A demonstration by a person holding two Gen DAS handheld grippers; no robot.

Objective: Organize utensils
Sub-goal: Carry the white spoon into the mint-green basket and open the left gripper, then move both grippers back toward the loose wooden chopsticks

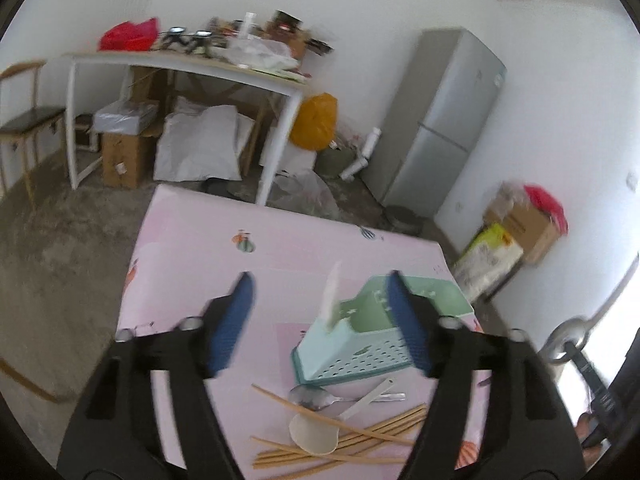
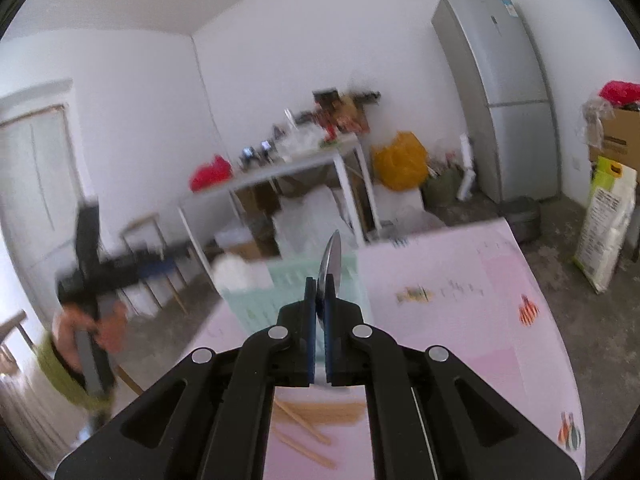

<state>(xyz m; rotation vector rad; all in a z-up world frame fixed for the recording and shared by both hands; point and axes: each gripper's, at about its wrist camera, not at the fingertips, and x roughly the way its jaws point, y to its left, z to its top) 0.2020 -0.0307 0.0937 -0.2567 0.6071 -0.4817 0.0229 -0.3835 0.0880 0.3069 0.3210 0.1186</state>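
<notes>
Your right gripper (image 2: 320,300) is clamped on a metal utensil (image 2: 332,258), its jaws pressed together on the lower part so that only the shiny, rounded-to-a-point end sticks up past the pads. It looks like a spoon bowl or a blade seen edge-on; you cannot tell which from here. You hold it upright, probably because the teal utensil holder (image 2: 280,280) just beyond it at 12 o'clock takes things standing on end.

Your left gripper (image 1: 320,316) has its jaws wide apart and holds nothing. It hovers over the pink table (image 1: 192,240), framing the holder (image 1: 352,344), which sits toward 1 o'clock in that view. A pale utensil (image 1: 332,300) already stands in the holder, tilted, blurred too much to name.

The rest of the work lies at 6 o'clock in the left view: a metal spoon (image 1: 316,398), a white ladle (image 1: 316,434) and a loose heap of wooden chopsticks (image 1: 360,440), crossing and touching one another. They lie flat and tangled, so each will likely need lifting at one end.

Judging by this, you are early in the sorting. The next drop calls for lining the held piece over an open compartment; the light holder may tip if it is nudged.
</notes>
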